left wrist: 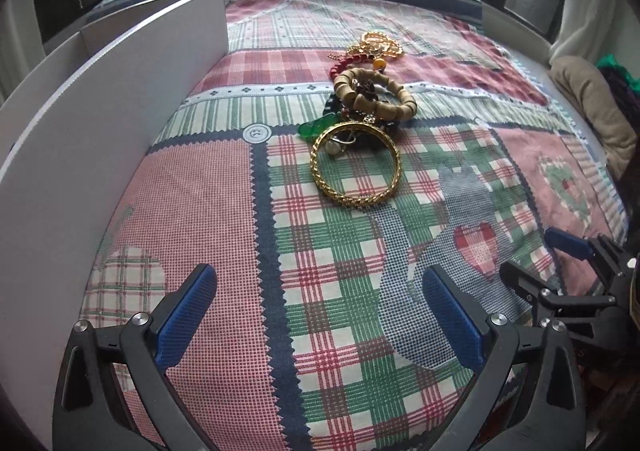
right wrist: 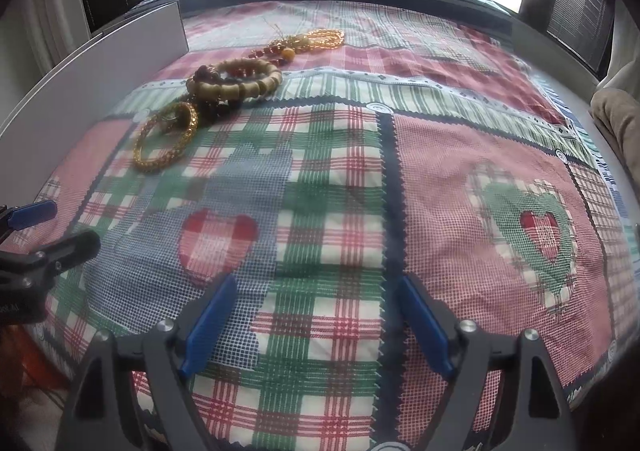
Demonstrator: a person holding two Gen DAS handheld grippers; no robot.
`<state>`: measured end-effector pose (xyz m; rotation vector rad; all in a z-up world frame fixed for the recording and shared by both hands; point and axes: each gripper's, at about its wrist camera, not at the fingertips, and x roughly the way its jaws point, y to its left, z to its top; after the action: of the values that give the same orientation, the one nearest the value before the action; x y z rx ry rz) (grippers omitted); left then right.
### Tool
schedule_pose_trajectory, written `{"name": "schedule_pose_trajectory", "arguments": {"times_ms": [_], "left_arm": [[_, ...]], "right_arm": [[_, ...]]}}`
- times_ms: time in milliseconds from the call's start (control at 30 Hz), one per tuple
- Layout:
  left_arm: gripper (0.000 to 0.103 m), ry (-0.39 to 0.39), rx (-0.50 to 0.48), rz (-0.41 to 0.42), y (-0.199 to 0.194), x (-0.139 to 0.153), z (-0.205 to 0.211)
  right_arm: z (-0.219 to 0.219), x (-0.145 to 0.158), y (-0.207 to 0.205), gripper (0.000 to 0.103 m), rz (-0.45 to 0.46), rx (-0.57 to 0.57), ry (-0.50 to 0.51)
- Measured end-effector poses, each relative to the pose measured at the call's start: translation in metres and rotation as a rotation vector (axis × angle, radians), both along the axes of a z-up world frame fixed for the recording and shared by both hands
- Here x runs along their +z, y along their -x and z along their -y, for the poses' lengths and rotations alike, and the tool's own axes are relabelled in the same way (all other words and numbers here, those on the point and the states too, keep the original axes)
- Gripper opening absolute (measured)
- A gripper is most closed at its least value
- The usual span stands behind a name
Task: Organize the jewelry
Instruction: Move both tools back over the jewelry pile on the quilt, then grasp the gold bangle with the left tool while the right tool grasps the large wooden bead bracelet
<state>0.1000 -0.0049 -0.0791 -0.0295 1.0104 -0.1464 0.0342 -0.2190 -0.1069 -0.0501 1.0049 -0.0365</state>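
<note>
A: Jaw state?

B: Left gripper (left wrist: 316, 315): jaws wide apart, nothing between them, only the patchwork bedspread (left wrist: 328, 331) below. Right gripper (right wrist: 316, 321): same, jaws spread, nothing held.

A: Where's the jewelry?

B: One heap on the bed. Left wrist view: centre, upper half of the frame. Right wrist view: upper left.

A: What's in it?

B: Gold bangle (left wrist: 355, 165) at the near end, leaning on the heap. Behind it a bracelet of chunky tan wooden beads (left wrist: 374, 97). A green pendant (left wrist: 312, 128) at the bangle's left edge, dark beads tangled beneath. Red beads (left wrist: 348, 63), and amber beads (left wrist: 378, 45) at the far end.

A: Anything else nearby?

B: White box (left wrist: 120, 99), open side up, along the left edge of the frame in both views, just left of the heap, not touching it.

A: Grippers near the heap?

B: No. Both well apart from it, at the bottom of their own frames. The right one shows at the lower right edge of the left view.
</note>
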Motion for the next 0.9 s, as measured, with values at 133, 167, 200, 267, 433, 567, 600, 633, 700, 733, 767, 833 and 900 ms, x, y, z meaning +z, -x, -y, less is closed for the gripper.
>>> {"name": "schedule_pose_trajectory", "arguments": {"times_ms": [133,167,200,267,433,567,600,633,700,733,767,833,900], "left_arm": [[0.102,0.039,-0.056,0.026,-0.034,0.005,0.015],[0.102,0.034,-0.061,0.027,-0.043,0.003,0.019],[0.102,0.028,-0.068,0.024,-0.051,-0.001,0.023],[0.102,0.005,-0.07,0.01,-0.063,-0.012,0.031],[0.101,-0.048,-0.041,0.006,-0.073,-0.029,0.035],[0.07,-0.041,-0.062,0.057,-0.069,-0.025,0.034],[0.07,-0.037,-0.064,0.059,-0.068,-0.024,0.032],[0.07,-0.019,-0.059,0.051,-0.068,-0.023,0.028],[0.07,0.01,-0.041,0.043,-0.064,-0.019,0.018],[0.07,0.013,-0.033,0.042,-0.06,-0.016,0.013],[0.07,0.014,-0.023,0.046,-0.055,-0.012,0.006],[0.07,0.018,-0.001,0.049,-0.045,-0.007,-0.006],[0.07,0.038,0.024,0.046,-0.035,-0.003,-0.018]], "right_arm": [[0.0,0.0,0.001,0.085,0.002,-0.002,0.001],[0.0,0.0,0.001,0.085,0.003,-0.002,0.0],[0.0,0.0,0.001,0.085,0.004,-0.002,0.0],[-0.001,0.0,0.003,0.085,0.005,-0.003,0.001],[-0.001,0.0,0.005,0.085,0.009,0.005,0.002],[0.0,0.001,0.006,0.085,0.014,0.012,-0.002],[0.0,0.001,0.006,0.086,0.013,0.014,-0.003],[0.0,0.001,0.005,0.086,0.012,0.016,-0.004],[0.001,0.001,0.004,0.086,0.001,0.028,-0.006],[0.002,0.003,0.002,0.086,-0.017,0.041,-0.013],[0.005,0.006,-0.001,0.086,-0.031,0.05,-0.043],[0.013,0.02,-0.009,0.086,-0.003,0.069,-0.152],[0.012,0.037,-0.024,0.084,0.022,0.132,-0.212]]}}
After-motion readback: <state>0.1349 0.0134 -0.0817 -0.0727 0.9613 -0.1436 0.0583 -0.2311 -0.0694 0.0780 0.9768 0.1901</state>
